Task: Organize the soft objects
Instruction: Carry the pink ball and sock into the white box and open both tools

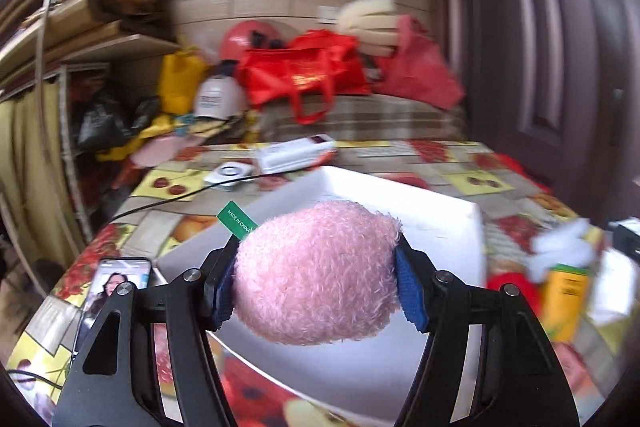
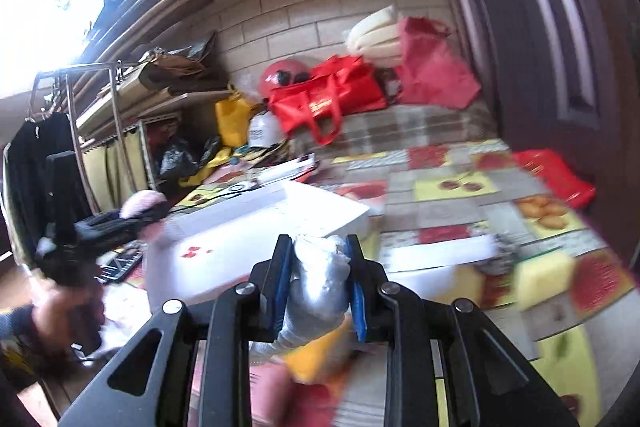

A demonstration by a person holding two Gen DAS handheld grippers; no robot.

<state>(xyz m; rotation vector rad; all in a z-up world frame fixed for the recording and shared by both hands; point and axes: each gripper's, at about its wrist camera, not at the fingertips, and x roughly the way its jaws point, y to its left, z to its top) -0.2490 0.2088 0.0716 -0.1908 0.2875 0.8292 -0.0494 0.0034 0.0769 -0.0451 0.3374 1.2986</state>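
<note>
My left gripper [image 1: 316,275] is shut on a pink fluffy plush toy [image 1: 316,271] with a green tag, held above the white box [image 1: 440,223]. In the right wrist view the left gripper [image 2: 148,213] with the pink plush [image 2: 140,201] is at the left, over the white box [image 2: 224,259]. My right gripper [image 2: 318,287] is shut on a silvery-white soft object [image 2: 320,283] with yellow and red parts hanging below, near the box's front edge.
The table has a fruit-pattern cloth [image 1: 472,183]. A phone [image 1: 116,283], a cable, a round white device [image 1: 230,173] and a white carton [image 1: 292,153] lie on it. A yellow sponge [image 2: 544,277] and a white lid [image 2: 440,253] lie at right. Red bags [image 1: 304,71] sit behind.
</note>
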